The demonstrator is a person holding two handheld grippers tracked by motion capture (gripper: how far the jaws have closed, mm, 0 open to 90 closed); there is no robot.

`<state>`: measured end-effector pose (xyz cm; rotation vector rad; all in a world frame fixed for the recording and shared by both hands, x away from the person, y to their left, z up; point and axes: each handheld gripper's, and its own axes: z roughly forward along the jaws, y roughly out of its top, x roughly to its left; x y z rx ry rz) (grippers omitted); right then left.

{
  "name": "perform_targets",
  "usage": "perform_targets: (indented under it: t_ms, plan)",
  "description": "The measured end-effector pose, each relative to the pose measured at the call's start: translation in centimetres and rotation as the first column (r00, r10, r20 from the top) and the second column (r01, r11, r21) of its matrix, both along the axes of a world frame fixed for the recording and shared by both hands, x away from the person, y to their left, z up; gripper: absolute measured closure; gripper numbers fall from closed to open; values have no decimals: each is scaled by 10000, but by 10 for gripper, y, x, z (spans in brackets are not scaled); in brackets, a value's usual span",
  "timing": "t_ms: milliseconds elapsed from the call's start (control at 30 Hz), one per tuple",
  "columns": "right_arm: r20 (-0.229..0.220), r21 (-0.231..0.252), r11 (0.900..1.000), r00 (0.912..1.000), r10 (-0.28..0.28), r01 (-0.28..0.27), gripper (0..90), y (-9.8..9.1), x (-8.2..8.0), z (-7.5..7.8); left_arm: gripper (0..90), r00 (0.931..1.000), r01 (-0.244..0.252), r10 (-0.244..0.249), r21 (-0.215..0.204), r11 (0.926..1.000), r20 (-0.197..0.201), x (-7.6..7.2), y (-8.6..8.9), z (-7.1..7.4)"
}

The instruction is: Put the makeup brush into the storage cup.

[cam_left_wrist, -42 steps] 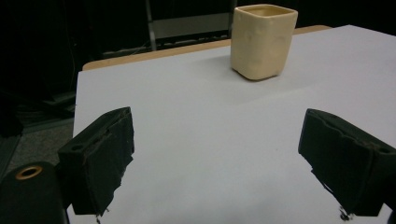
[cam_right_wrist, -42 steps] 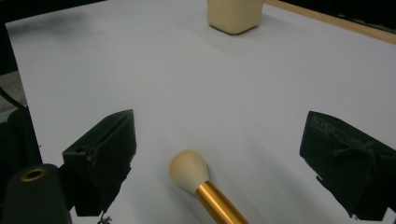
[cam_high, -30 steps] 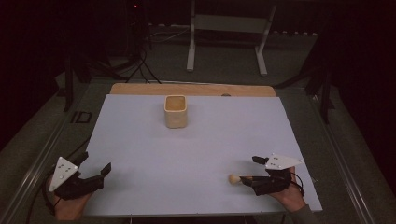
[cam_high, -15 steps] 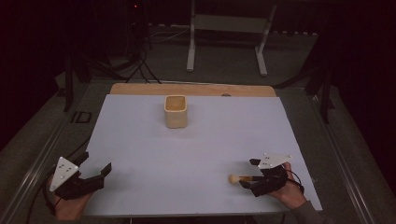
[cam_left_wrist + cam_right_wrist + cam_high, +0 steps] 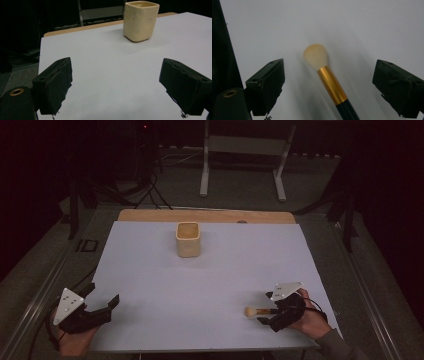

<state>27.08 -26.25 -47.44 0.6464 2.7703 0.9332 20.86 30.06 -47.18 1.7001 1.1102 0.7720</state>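
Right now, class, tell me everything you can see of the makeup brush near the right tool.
The makeup brush has a rounded, cream-coloured bristle head, a shiny gold ferrule that looks metallic, and a dark handle running out of the bottom of the right gripper view. It lies flat on the white table sheet at the near right, head pointing towards the person's left. It lies between the open jaws of the right tool, and neither jaw touches it.

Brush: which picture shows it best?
The right gripper view. There the brush is close and large between the open fingers: pale bristles, gold band, dark handle. The high view shows the brush small, lying on the white table by the right gripper. The left gripper view looks toward the cup.
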Motion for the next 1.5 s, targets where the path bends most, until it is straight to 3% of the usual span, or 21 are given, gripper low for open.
perform_targets:
  t_ms: [300,533,700,833,1033,1400,1500]
  plan:
    - [-507,-1119,9917,9970,578,-631,107,5,5,-2,122,10000,39,-39,-4,10000,9,0,0,0]
    - [-670,-1534,9842,9946,796,-891,110,6,8,2,123,10000,44,-44,4,10000,25,0,0,0]
    - [-957,-2019,9729,9909,951,-1128,110,7,9,1,122,10000,29,-29,-11,10000,34,0,0,0]
    - [-955,-2149,9685,9897,1070,-1254,110,9,9,3,123,10000,30,-30,-4,10000,26,0,0,0]
    - [-903,-2090,9698,9899,1091,-1260,135,9,11,5,123,10000,33,-33,-18,10000,26,0,0,0]
    - [-1074,-2176,9670,9880,1114,-1327,153,13,13,-3,123,10000,35,-35,-4,10000,21,0,0,0]
    - [-1093,-2344,9621,9871,1166,-1396,198,15,14,-5,123,10000,30,-30,-18,10000,31,0,0,0]
